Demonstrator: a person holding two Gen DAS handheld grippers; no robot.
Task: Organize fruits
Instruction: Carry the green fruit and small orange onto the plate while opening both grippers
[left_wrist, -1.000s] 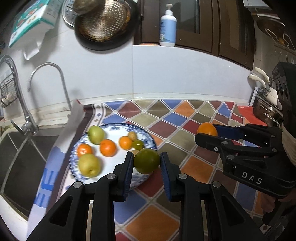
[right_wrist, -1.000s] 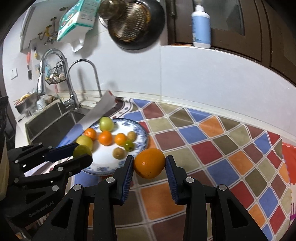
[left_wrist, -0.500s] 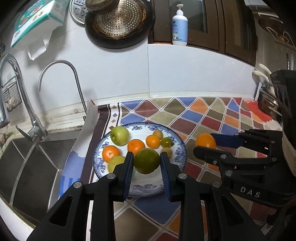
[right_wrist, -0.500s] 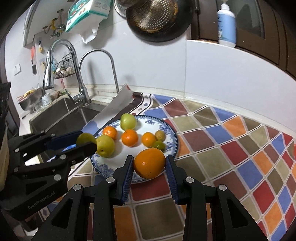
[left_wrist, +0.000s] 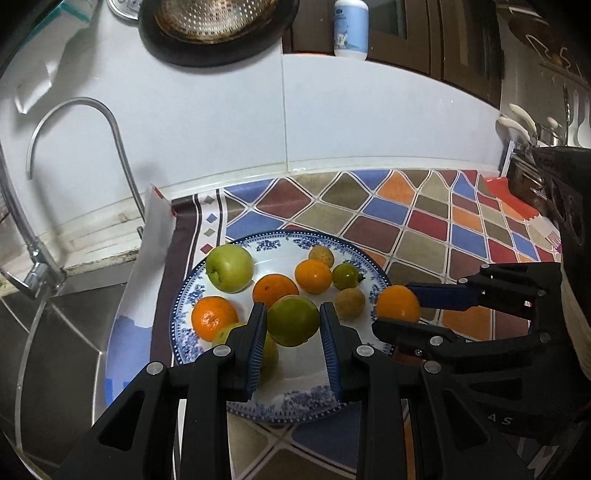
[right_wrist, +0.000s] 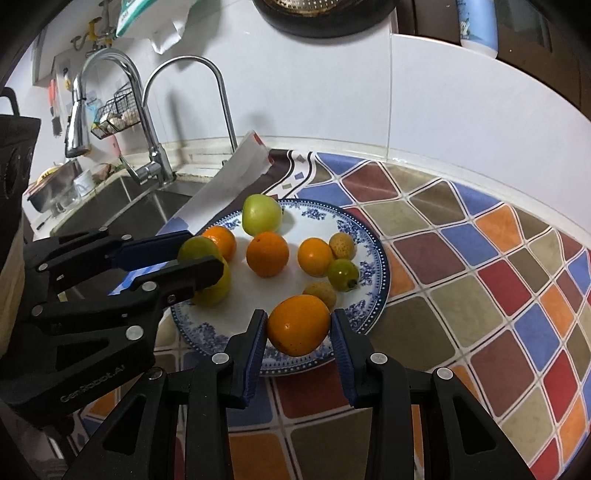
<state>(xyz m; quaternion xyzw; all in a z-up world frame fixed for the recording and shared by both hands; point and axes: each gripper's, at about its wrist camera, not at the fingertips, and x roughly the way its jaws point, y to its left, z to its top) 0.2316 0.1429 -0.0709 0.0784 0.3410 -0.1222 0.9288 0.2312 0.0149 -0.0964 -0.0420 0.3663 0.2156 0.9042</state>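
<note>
Both tools have moved over the plate (left_wrist: 192, 291): the left tool (left_wrist: 293, 321) holds a green fruit (left_wrist: 293, 320), and the right tool (right_wrist: 298, 325) holds an orange (right_wrist: 298, 324) at the plate's 5 o'clock edge, ready to drop.

A white wall (left_wrist: 369, 122) stands behind the bright tiled counter (right_wrist: 480, 258). A steel sink (right_wrist: 122, 206) sits far left.

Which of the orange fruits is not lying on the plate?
The orange held in the right gripper. It hangs between the blue pads above the plate near its edge; the other three orange fruits rest on the plate.
</note>
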